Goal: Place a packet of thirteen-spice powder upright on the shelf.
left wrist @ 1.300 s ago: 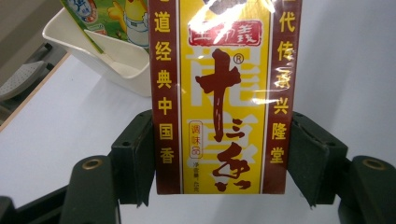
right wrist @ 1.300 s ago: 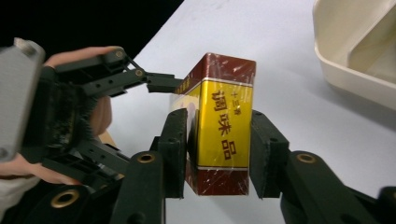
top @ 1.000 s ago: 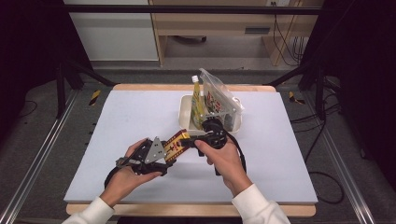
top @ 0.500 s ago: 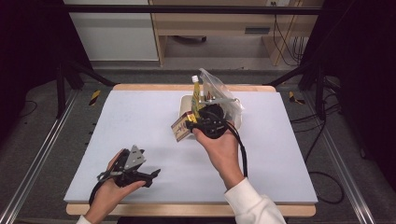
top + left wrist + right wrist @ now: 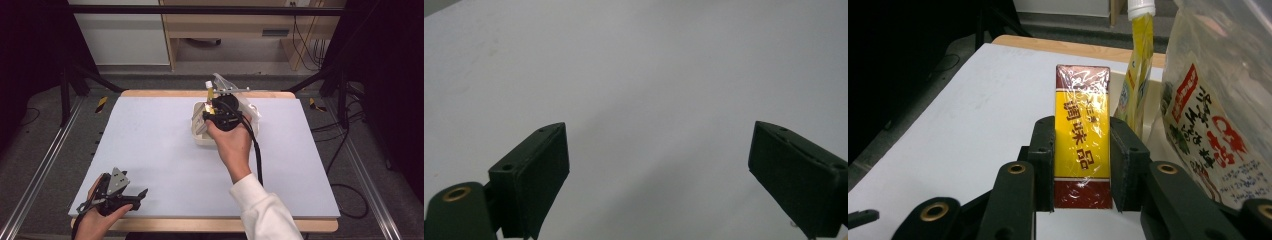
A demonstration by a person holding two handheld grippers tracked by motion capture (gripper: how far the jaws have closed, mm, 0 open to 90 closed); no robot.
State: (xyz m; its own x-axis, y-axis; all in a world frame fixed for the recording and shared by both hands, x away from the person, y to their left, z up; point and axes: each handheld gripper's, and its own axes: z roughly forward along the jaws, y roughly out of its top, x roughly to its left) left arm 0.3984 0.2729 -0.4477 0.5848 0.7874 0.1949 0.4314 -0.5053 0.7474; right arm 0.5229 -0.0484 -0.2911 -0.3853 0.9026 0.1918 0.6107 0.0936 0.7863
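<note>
My right gripper (image 5: 1083,127) is shut on a yellow and dark red wrapped box (image 5: 1083,135) with printed characters, holding it upright. In the high view that right gripper (image 5: 212,112) hovers with the box (image 5: 207,107) over a white bin (image 5: 200,135) at the back middle of the table. A yellow pouch with a white cap (image 5: 1139,65) and a clear printed bag (image 5: 1213,115) stand in the bin just beyond the box. My left gripper (image 5: 139,196) rests near the front left corner, open, with nothing between its jaws (image 5: 659,150).
The pale grey table mat (image 5: 150,145) stretches wide between the two grippers. A wooden table edge (image 5: 210,225) runs along the front. A black cable (image 5: 257,155) trails from the right gripper along the forearm. Dark stands and floor cables surround the table.
The left gripper let go of the box and drew back to the front left corner. The right gripper carried the box away to the back, over the bin.
</note>
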